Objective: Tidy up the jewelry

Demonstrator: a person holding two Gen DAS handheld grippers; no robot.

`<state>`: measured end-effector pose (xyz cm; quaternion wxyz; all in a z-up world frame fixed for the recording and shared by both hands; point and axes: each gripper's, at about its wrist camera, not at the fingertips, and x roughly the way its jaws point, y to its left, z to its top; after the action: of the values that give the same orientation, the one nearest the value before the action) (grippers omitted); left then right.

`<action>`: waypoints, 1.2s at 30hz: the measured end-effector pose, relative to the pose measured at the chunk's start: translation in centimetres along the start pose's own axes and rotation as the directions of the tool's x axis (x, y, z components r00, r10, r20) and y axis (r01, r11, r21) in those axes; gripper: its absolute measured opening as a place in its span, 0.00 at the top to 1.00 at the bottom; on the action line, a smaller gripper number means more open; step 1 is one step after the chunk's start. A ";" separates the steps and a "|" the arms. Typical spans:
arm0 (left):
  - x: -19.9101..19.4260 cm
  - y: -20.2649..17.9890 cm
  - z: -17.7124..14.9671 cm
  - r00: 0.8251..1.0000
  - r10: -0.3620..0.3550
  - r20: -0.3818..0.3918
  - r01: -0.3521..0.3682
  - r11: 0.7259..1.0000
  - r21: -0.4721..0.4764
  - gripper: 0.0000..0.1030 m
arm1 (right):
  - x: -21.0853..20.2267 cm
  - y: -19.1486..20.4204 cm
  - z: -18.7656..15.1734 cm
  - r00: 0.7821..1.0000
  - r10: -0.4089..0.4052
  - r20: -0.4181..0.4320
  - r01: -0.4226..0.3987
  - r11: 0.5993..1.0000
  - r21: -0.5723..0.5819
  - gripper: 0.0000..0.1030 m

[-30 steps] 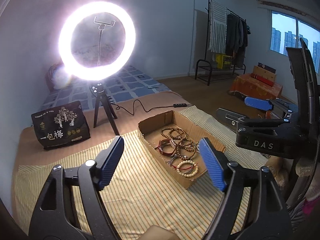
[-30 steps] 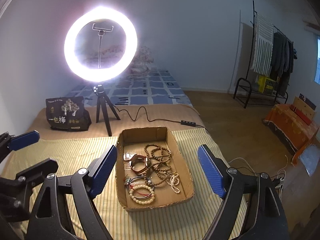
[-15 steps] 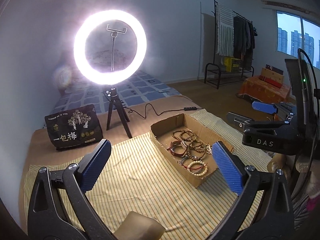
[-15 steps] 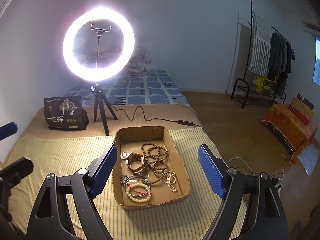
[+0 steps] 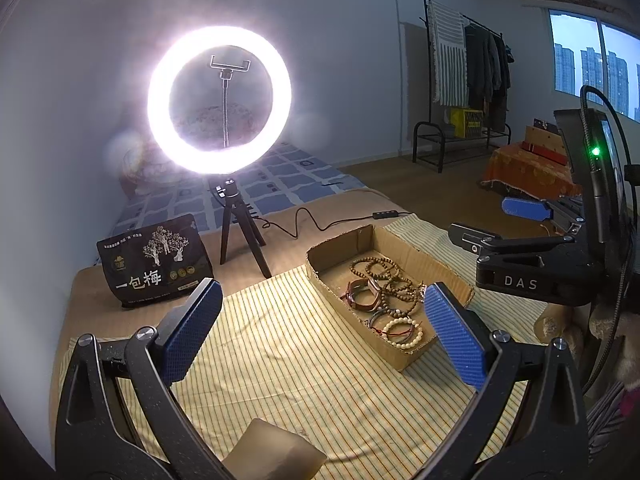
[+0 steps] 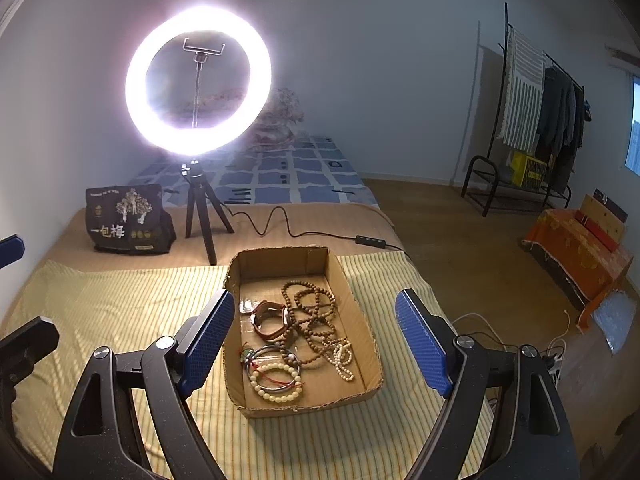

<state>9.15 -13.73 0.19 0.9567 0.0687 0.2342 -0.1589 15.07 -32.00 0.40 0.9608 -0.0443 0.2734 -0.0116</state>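
Left gripper (image 5: 320, 332) fingers spread wider, empty, angled down over cloth (image 5: 304, 364); right gripper (image 6: 316, 340) apart above box (image 6: 372, 344).

Boxes: one cardboard box (image 6: 362, 316) on the striped cloth (image 6: 120, 304).
Pale bead bracelets: two, one (image 6: 276, 384) at the near left of the box, one (image 6: 342, 356) at its near right.
Brown bead strings: a tangled heap (image 6: 310, 312) mid-box; number cannot be told.
Leather bands: one (image 6: 270, 320), left of the heap.
Metal bangles: one (image 6: 274, 354).
Ring lights: one (image 6: 198, 80) on a tripod (image 6: 200, 208), far.
Black bags: one (image 6: 124, 220), far left.
Clothes racks: one (image 6: 532, 120), far right.
Grippers: two, left (image 5: 320, 332) and right (image 6: 314, 340).
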 end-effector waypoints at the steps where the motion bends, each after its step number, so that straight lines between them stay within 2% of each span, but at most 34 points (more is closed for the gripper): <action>1: 0.0 -0.1 0.0 1.000 0.001 0.000 -0.001 1.000 -0.002 0.00 | 0.0 0.0 0.0 1.000 -0.001 -0.002 0.001 1.000 0.003 0.20; 36: 0.0 -0.1 0.0 1.000 0.000 0.000 0.000 1.000 -0.004 0.00 | 0.3 0.0 -0.3 1.000 -0.005 -0.027 0.005 1.000 -0.002 0.20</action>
<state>9.07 -13.76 0.17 0.9568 0.0669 0.2345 -0.1584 15.19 -31.99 0.00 0.9569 -0.0457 0.2864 -0.0145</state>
